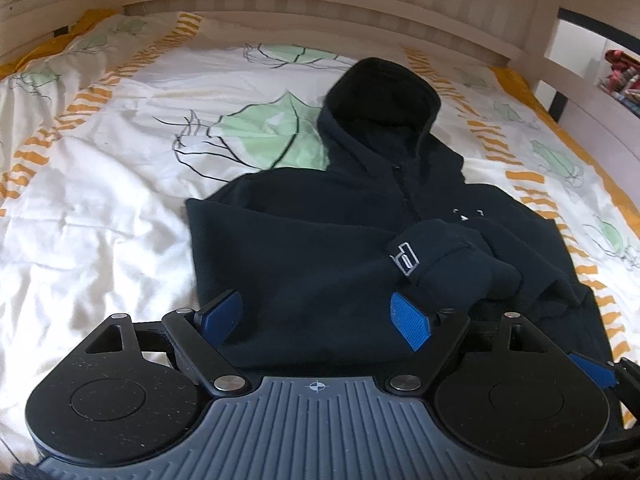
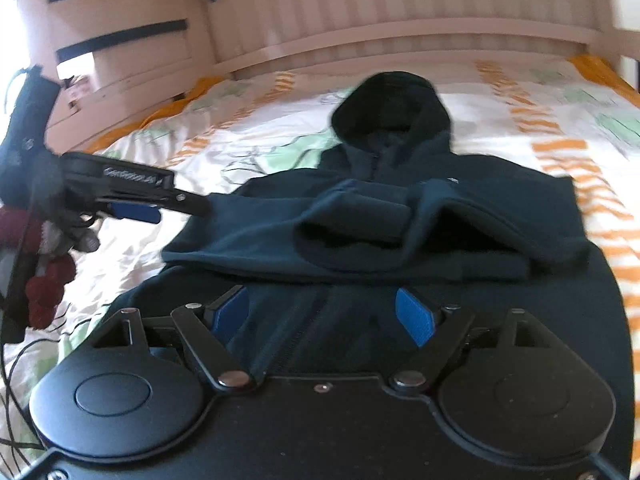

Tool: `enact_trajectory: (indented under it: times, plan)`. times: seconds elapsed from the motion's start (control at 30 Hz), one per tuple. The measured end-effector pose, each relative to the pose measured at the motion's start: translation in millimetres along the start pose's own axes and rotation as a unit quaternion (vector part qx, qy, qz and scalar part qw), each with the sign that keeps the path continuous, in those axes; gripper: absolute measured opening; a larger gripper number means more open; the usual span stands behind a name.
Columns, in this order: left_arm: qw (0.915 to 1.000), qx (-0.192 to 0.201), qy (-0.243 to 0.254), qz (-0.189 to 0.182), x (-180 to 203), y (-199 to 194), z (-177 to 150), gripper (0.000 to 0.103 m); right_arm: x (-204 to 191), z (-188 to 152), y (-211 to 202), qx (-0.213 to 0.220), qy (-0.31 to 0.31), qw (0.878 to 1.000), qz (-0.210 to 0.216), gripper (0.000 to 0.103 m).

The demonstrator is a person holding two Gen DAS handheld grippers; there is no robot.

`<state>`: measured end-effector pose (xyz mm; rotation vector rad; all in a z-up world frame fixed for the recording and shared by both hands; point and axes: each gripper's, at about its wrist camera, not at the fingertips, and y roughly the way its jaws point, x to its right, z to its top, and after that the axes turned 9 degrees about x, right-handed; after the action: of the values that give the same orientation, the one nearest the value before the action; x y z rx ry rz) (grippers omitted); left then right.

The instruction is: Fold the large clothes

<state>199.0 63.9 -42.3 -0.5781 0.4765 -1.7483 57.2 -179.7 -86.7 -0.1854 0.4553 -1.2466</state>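
Observation:
A dark navy hoodie (image 1: 320,248) lies on the bed, hood (image 1: 384,88) pointing to the headboard, both sleeves folded across the chest. One cuff with a white logo (image 1: 404,260) rests on top. My left gripper (image 1: 316,316) is open and empty, just above the hoodie's lower left part. My right gripper (image 2: 324,316) is open and empty over the hoodie's (image 2: 400,216) lower hem near the zip. The left gripper also shows in the right wrist view (image 2: 136,200), at the garment's left side.
The bedsheet (image 1: 100,200) is white with green leaves and orange stripes. A wooden headboard (image 1: 320,4) runs across the back, with a side rail (image 1: 580,76) at right. Dark red cloth and cables (image 2: 44,280) hang at the left.

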Motion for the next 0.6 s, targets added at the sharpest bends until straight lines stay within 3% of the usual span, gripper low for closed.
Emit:
enact_trajectory:
  times: [0.2, 0.47, 0.6]
  plan:
    - [0.9998, -0.007, -0.008, -0.018, 22, 14, 1, 0.081, 23, -3, -3, 0.003, 0.034, 0.999, -0.034, 0.083]
    - [0.9939, 0.012, 0.099, -0.048, 89, 37, -1, 0.081, 49, -11, -5, -0.001, 0.070, 0.996, -0.060, 0.083]
    - [0.9882, -0.001, 0.150, -0.030, 110, 60, -12, 0.081, 60, -15, -8, -0.005, 0.084, 0.994, -0.069, 0.083]
